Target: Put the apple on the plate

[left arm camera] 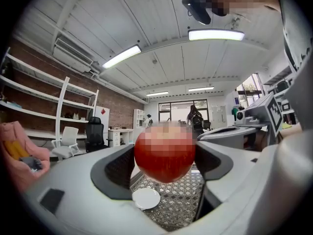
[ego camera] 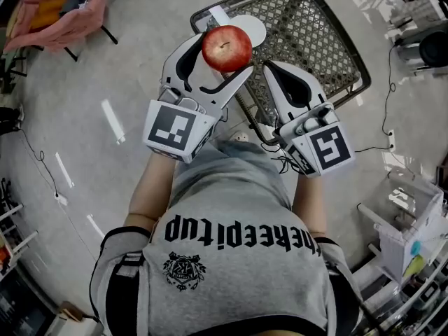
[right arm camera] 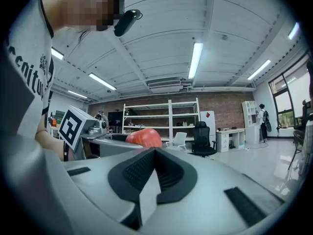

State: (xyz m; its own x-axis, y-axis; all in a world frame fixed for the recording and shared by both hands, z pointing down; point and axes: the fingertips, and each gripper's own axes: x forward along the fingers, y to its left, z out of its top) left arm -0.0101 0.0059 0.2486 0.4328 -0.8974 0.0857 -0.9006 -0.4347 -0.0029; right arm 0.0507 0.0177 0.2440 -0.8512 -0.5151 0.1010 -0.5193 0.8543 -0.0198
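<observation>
The table (ego camera: 318, 44) is a rounded square of dark metal mesh with a diamond pattern and a thick wire rim. On its near left corner lies the plate (ego camera: 250, 28), round, white, smooth and shallow.

The apple (ego camera: 226, 47) is round, glossy and deep red with faint paler streaks, and its small stem dimple faces up. It is in the air above that same corner of the table, over the near edge of the plate and clear of both. From the left gripper view the plate (left arm camera: 145, 198) shows on the mesh (left arm camera: 182, 207) below the apple (left arm camera: 165, 153).

The left gripper (ego camera: 222, 53) has smooth white plastic jaws lined with ribbed black pads. They are spread about an apple's breadth and clamp the fruit on its two sides. The right gripper (ego camera: 271, 67) hangs over the table's near edge, just beside the left one, its jaws pressed together with nothing between them (right arm camera: 155, 155).

Both forearms are bent up in front of the chest, so both grippers point toward the table.
</observation>
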